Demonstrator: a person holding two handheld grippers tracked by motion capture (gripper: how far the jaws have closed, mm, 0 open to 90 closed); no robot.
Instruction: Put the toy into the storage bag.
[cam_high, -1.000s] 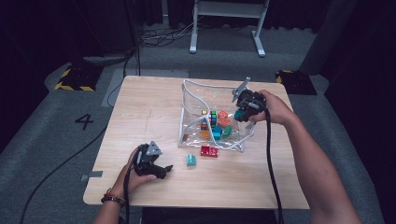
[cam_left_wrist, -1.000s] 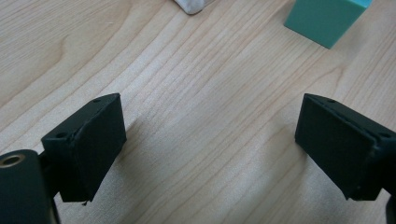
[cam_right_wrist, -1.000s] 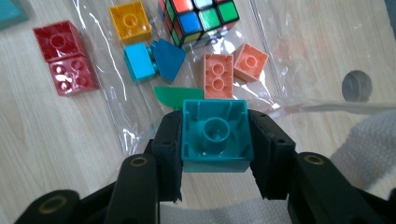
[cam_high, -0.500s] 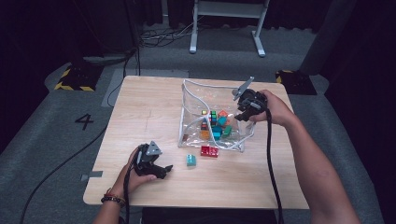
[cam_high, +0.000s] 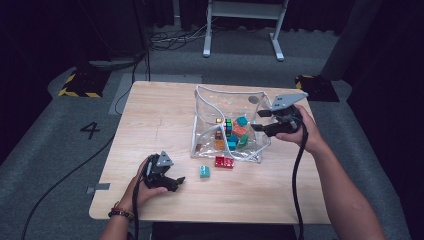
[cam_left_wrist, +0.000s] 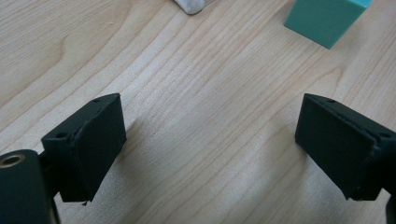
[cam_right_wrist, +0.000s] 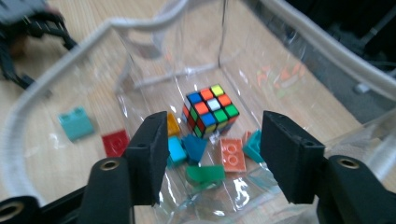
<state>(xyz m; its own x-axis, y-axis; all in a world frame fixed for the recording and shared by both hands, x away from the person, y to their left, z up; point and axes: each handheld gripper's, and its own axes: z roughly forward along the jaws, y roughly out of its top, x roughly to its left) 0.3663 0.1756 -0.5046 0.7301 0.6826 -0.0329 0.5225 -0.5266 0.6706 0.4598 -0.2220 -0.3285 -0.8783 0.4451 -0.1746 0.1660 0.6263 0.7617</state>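
Observation:
A clear plastic bag (cam_high: 200, 107) with a white rim stands open on the wooden table (cam_high: 150, 115). Inside lie a Rubik's cube (cam_right_wrist: 210, 109) and several loose bricks, among them an orange one (cam_right_wrist: 232, 155) and a green one (cam_right_wrist: 204, 173). My right gripper (cam_high: 257, 120) hovers at the bag's right rim and looks down into it. Its jaws have just been opening and hold nothing (cam_right_wrist: 215, 133). A teal brick (cam_high: 204, 171) and a red brick (cam_high: 224, 162) lie on the table in front of the bag. My left gripper (cam_high: 177, 184) rests open on the table, left of the teal brick (cam_left_wrist: 327, 18).
A bag corner (cam_left_wrist: 191, 5) shows beyond the left jaws. The table's left half is bare wood. Cables trail from both grippers over the near edge. Beyond the table are grey floor, a white stand's legs (cam_high: 240, 30) and yellow-black tape (cam_high: 77, 87).
My right gripper has drawn back to the right, from over the bag to its right rim, and its jaws stand wider. The left gripper has stayed put.

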